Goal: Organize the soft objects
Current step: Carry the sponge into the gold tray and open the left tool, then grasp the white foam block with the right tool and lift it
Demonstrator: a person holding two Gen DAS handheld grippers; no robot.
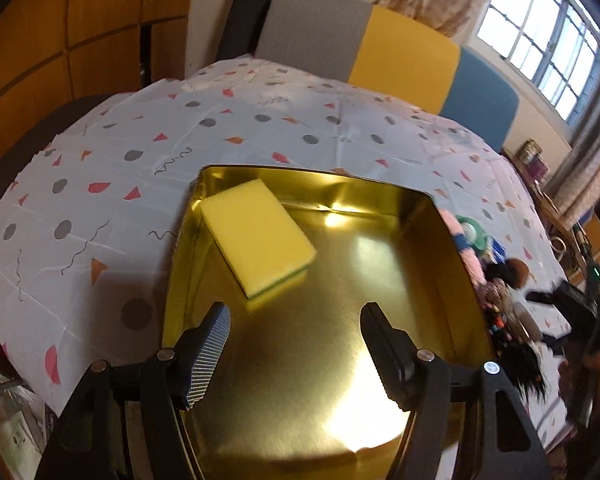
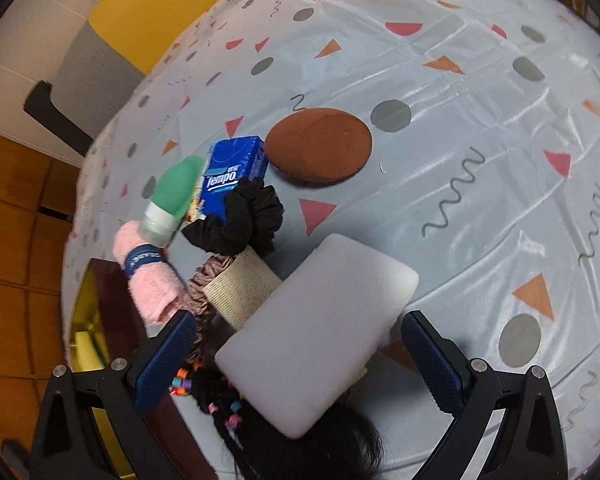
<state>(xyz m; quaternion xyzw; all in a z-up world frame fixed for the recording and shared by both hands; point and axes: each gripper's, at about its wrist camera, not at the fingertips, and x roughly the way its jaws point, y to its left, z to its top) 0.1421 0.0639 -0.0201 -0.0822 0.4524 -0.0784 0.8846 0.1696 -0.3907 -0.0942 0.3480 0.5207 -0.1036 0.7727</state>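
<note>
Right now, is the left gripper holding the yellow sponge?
No: the yellow sponge lies in the gold tin, beyond the open left gripper.

The left gripper [image 1: 296, 340] is pointing steeply downward with its jaws spread wide and nothing sitting between the ribbed pads [image 1: 206, 354]. The right gripper [image 2: 300, 360] is also angling steeply downward, its blue-padded fingers [image 2: 162, 360] standing wide apart and pressing on nothing. It is showing blurred at the right edge of the left wrist view.
</note>
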